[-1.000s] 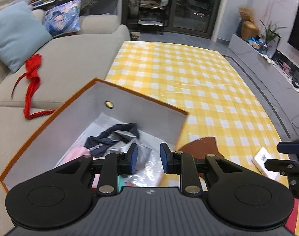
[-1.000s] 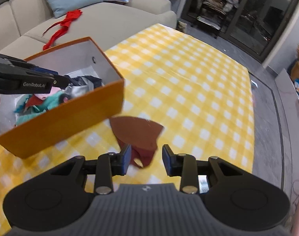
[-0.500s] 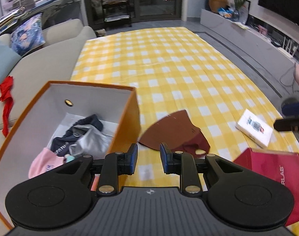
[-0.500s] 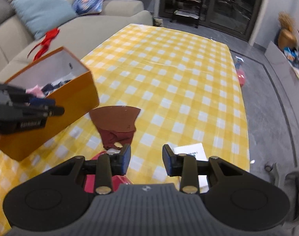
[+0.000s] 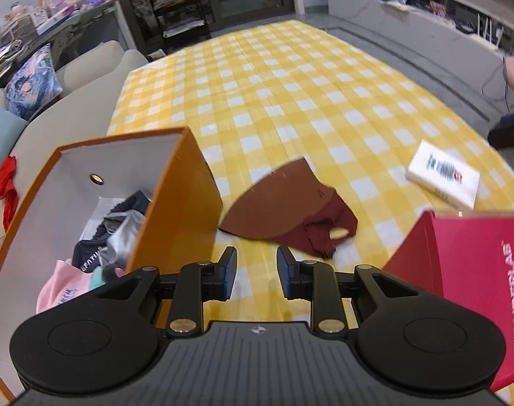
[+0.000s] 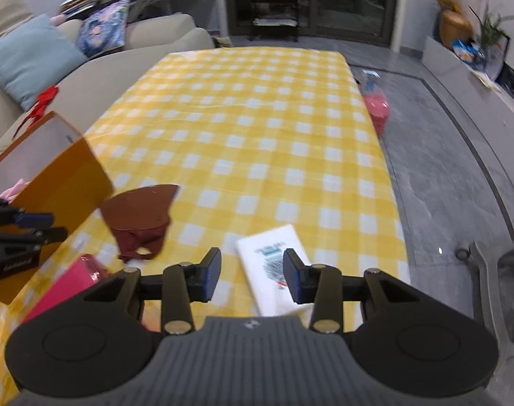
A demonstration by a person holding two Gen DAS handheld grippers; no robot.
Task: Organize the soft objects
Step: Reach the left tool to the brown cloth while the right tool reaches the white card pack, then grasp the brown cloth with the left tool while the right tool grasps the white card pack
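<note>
Both grippers have swung off the orange box (image 5: 175,199). Left gripper (image 5: 256,276): jaws narrow, empty, maroon cap (image 5: 290,215) just ahead on the counter (image 5: 290,101). Right gripper (image 6: 251,275): jaws just widened, empty, white packet (image 6: 273,264) directly ahead. Likely next picks; box already holds clothes.

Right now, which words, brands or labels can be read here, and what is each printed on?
"WONDERLAB": white letters on the red glossy box.
White flat packet: print too blurred.
Dark navy garment in the orange cardboard box: white lettering unreadable.
Left gripper: body lettering blurred.
</note>
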